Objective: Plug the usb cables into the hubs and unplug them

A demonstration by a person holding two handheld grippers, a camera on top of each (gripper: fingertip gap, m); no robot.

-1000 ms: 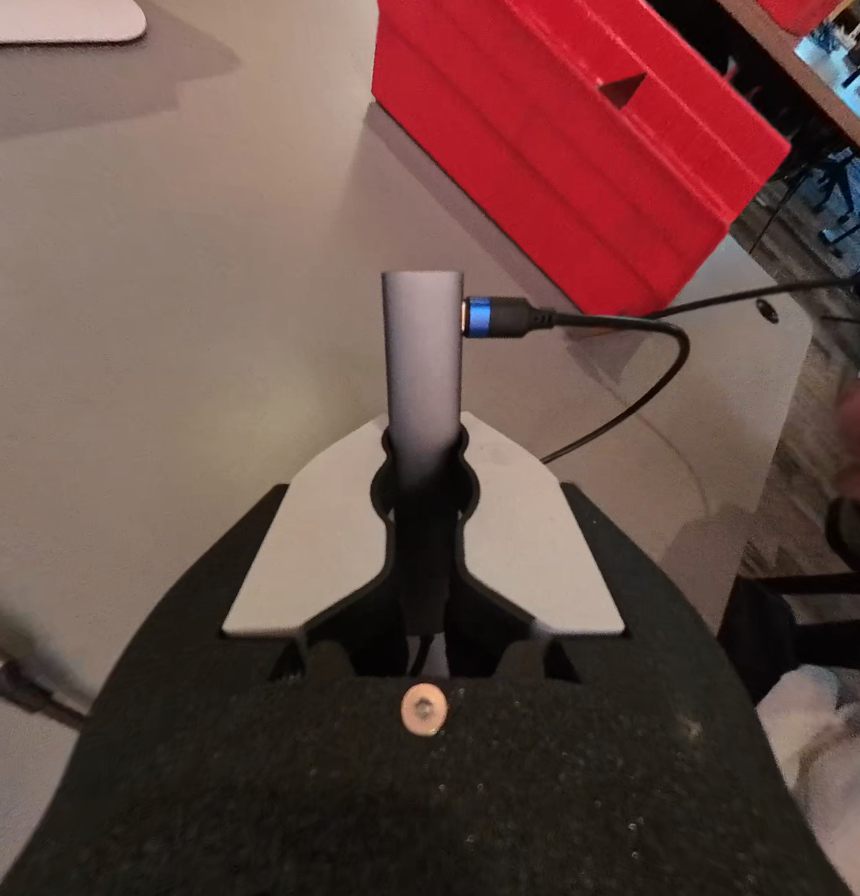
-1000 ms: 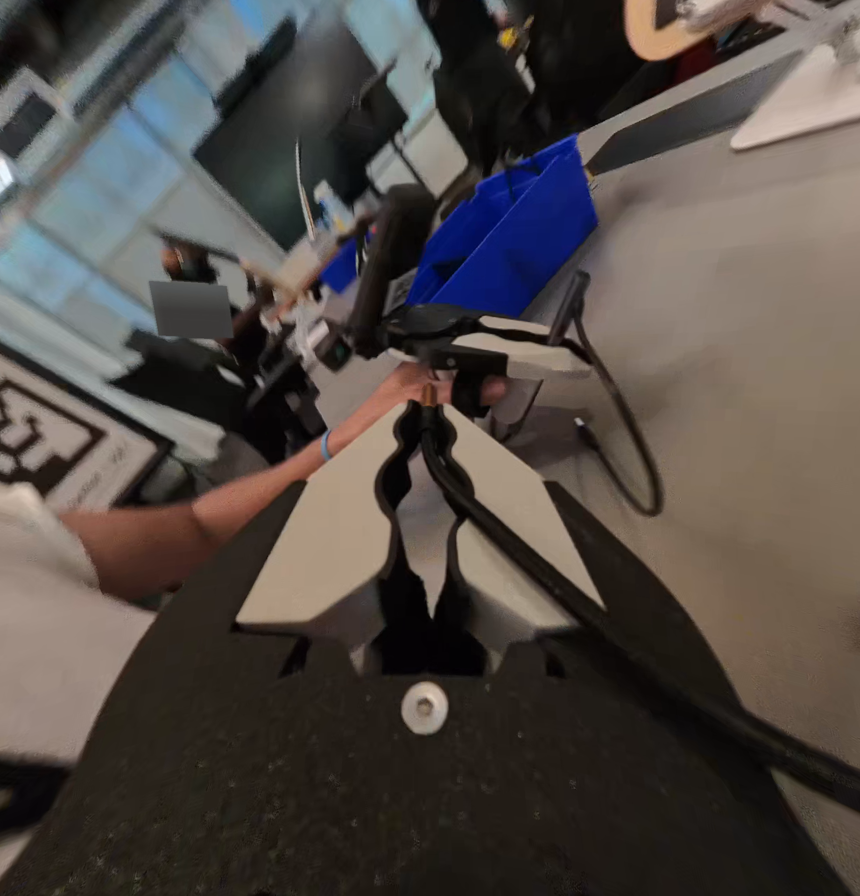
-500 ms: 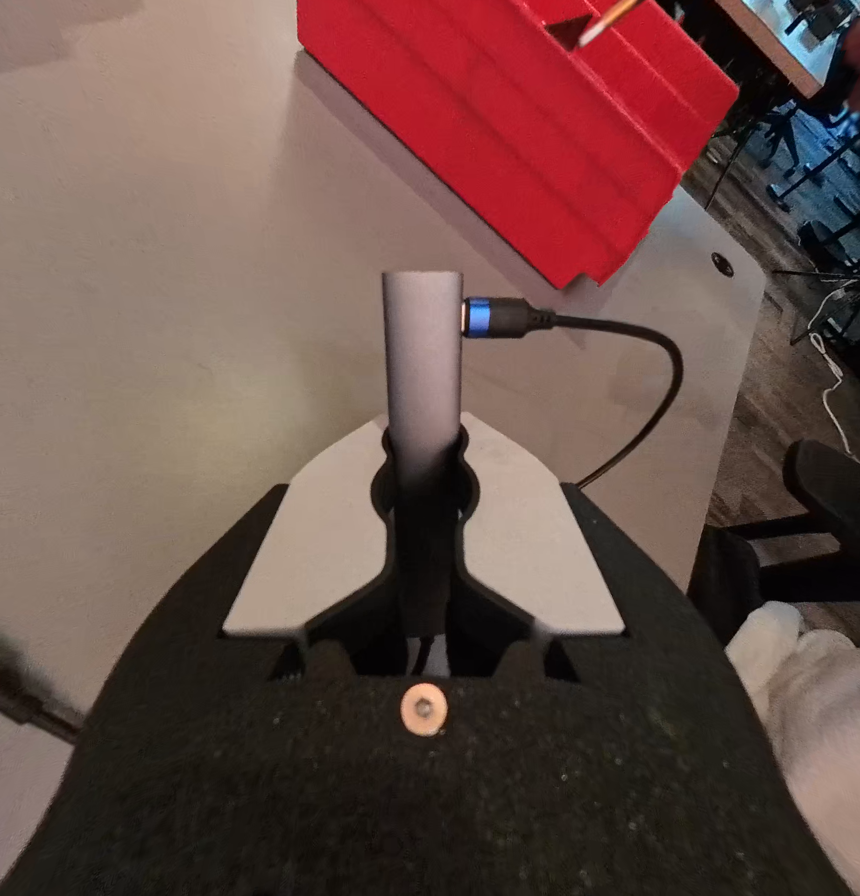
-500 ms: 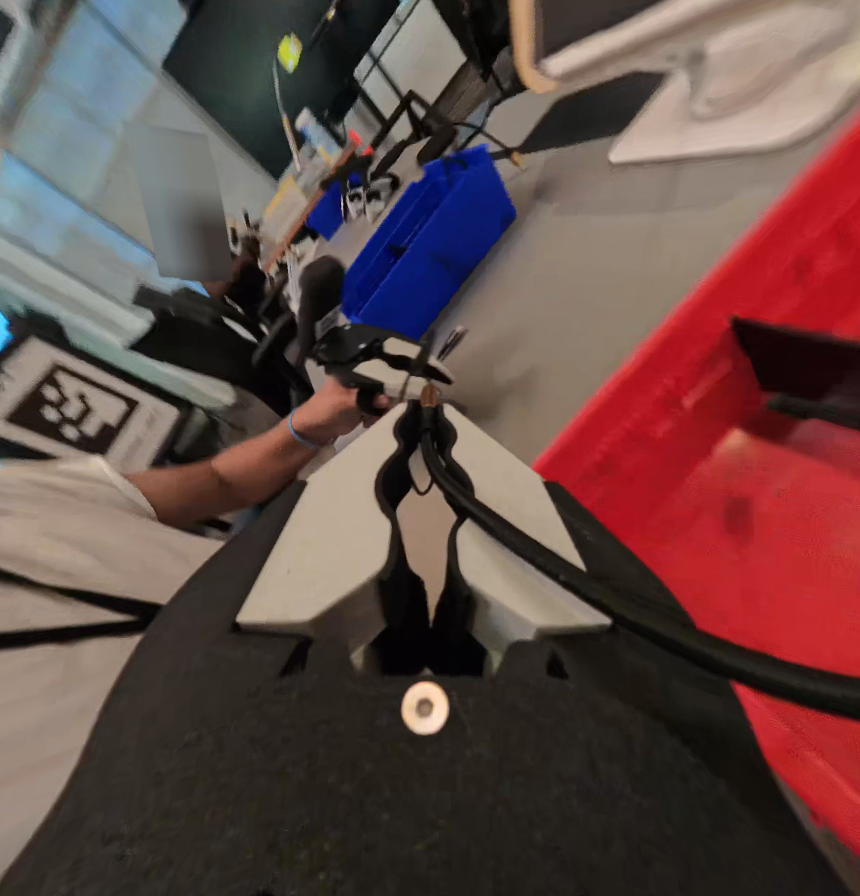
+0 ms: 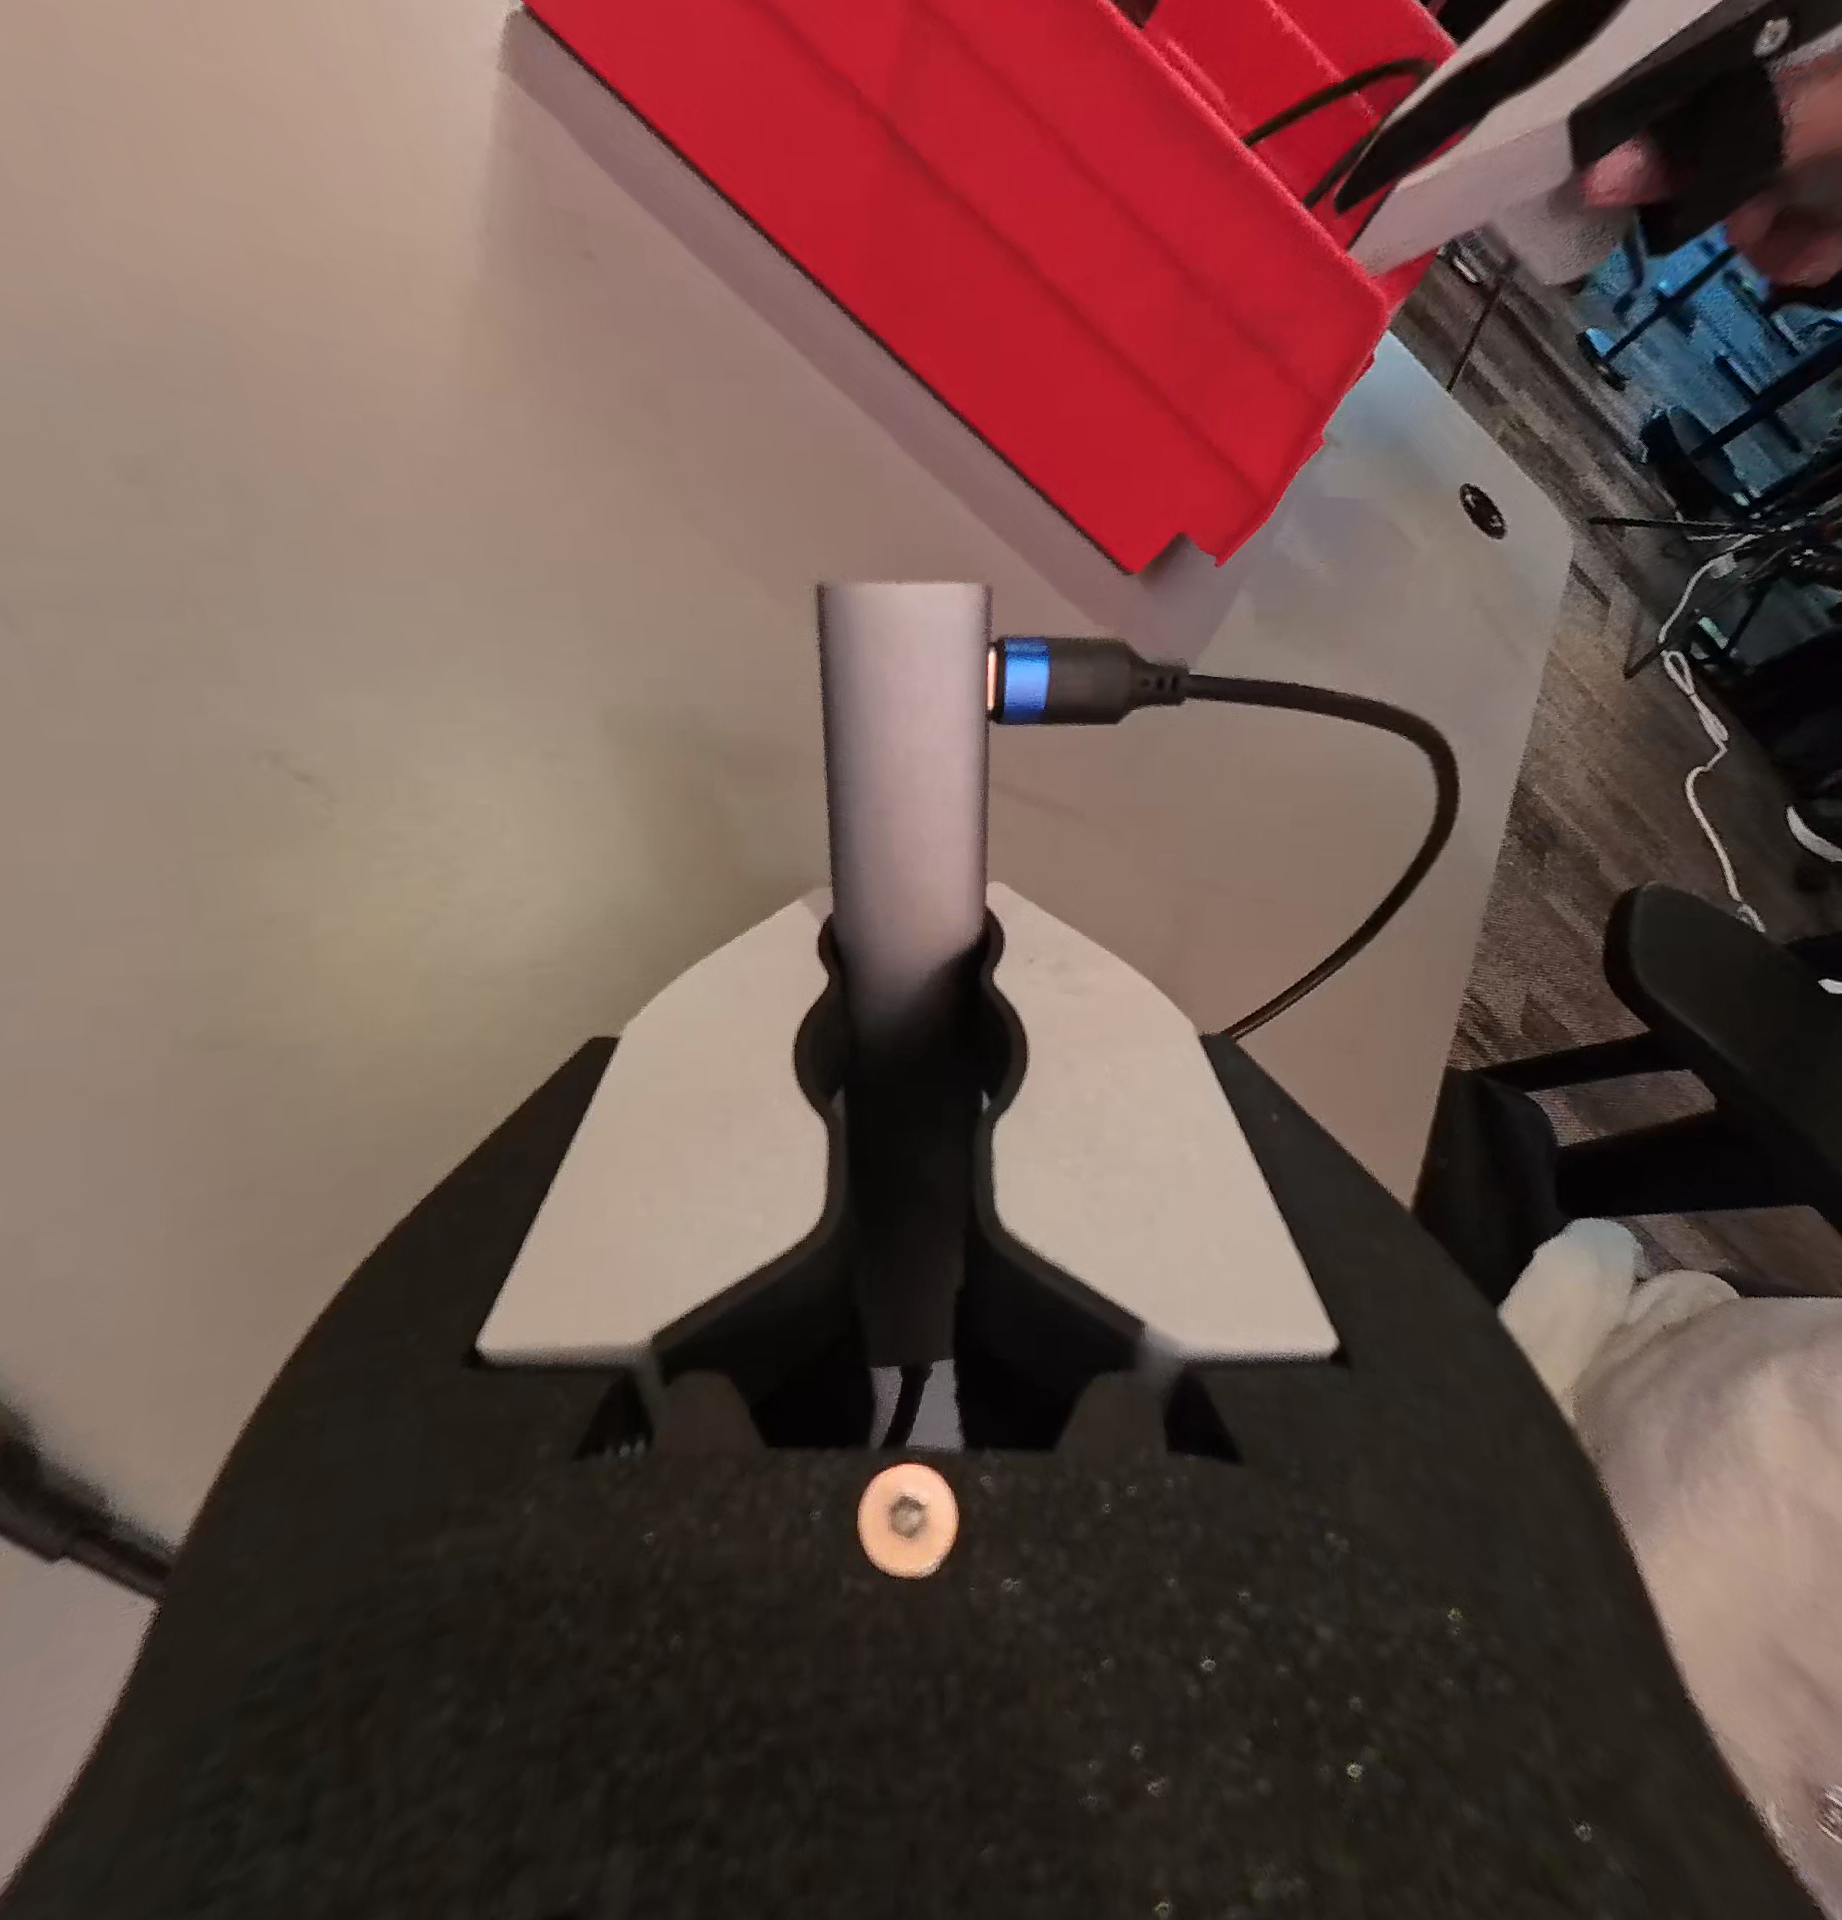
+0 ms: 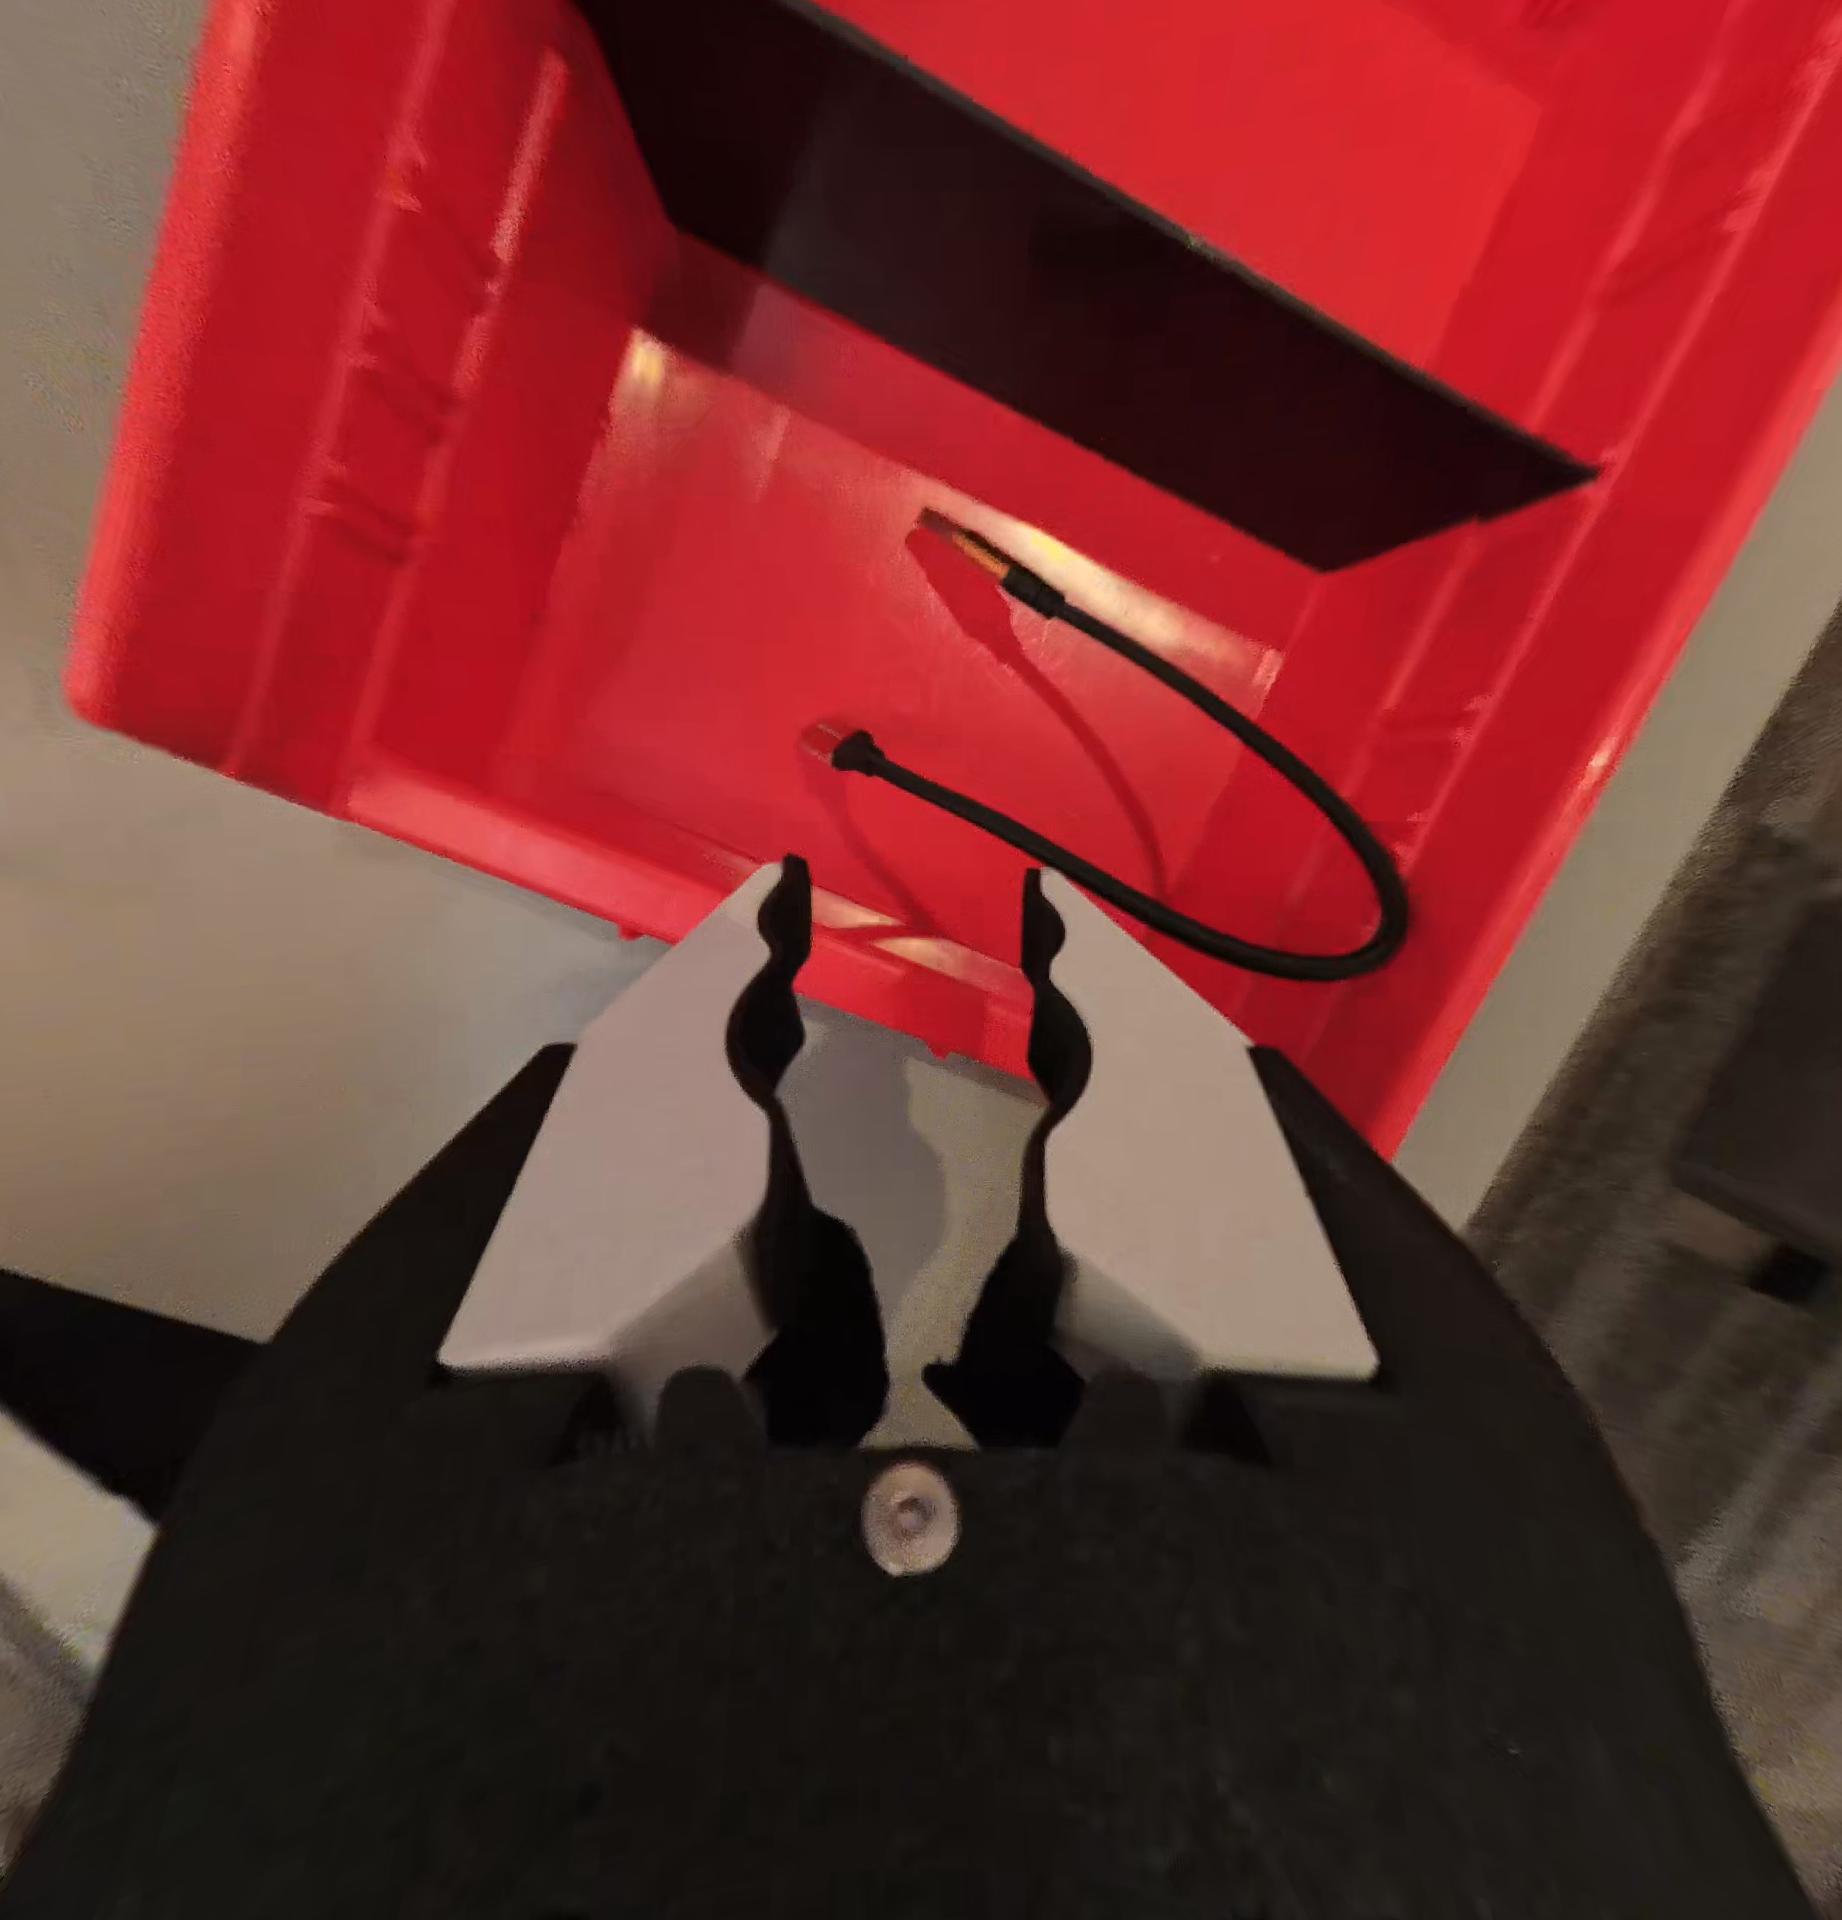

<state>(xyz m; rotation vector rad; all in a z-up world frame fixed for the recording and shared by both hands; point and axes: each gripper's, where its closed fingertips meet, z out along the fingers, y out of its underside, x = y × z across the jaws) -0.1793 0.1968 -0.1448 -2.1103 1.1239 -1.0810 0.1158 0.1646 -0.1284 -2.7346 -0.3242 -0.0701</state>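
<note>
My left gripper (image 5: 906, 930) is shut on a grey USB hub (image 5: 904, 748) that sticks out forward above the table. A black cable with a blue-ringed plug (image 5: 1062, 681) is plugged into the hub's right side and loops down to the right. My right gripper (image 6: 909, 878) is open and empty above the near rim of a red bin (image 6: 304, 436). A short black cable (image 6: 1260, 790) lies curled on the bin floor, with a plug at each end. The right gripper also shows in the left wrist view (image 5: 1499, 156) over the bin, held by a hand.
The red bin (image 5: 1000, 239) stands at the table's far right corner. A black divider (image 6: 1052, 312) crosses the bin's inside. The beige table (image 5: 325, 623) spreads to the left. A black chair (image 5: 1727, 1039) and floor cables lie beyond the table's right edge. My hands' fingertips stand some 30 cm from each other.
My right gripper swung over the red bin, opened and let go of the black cable, which now lies in the bin. The left gripper held the hub and shifted slightly toward the bin.
</note>
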